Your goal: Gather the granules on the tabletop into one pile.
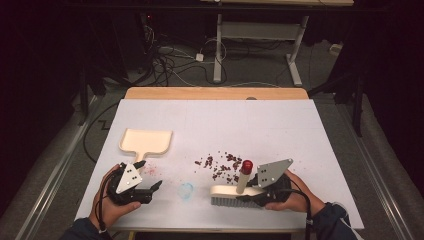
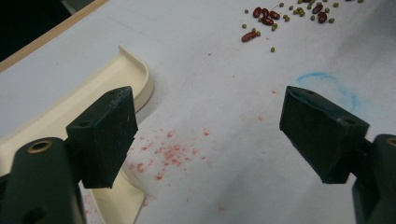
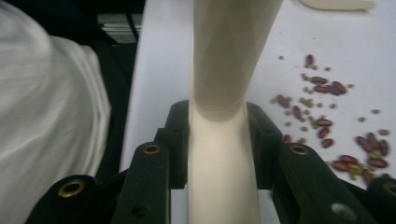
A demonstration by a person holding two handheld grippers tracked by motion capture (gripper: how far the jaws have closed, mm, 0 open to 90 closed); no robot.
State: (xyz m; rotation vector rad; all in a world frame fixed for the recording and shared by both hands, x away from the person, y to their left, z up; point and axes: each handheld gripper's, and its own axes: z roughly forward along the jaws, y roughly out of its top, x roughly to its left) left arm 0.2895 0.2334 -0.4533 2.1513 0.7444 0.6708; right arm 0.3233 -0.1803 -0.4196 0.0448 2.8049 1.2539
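- High view: we see the left hand-held gripper [image 1: 148,176] hovering over the white bench [image 1: 280,125], jaws spread wide with nothing between them, just below the handle of the cream dustpan [image 1: 146,141], which lies flat on the bench. Our right hand-held gripper [image 1: 252,192] grips the cream brush [image 1: 227,194], whose bristles rest on the bench near its front edge and whose red-capped handle [image 1: 245,176] tilts upward. The scattered beans [image 1: 222,166] lie just beyond the brush, well apart from the dustpan. A faint blue mark [image 1: 186,190] sits between the two grippers.
- Left gripper view: we look past open, empty jaws at the dustpan [image 2: 93,98] beside the left jaw, red specks [image 2: 170,151] on the bench between the jaws, and beans [image 2: 264,18] farther off.
- Right gripper view: our jaws are clamped on both sides of the brush [image 3: 224,154], with beans [image 3: 327,121] spread to the right.
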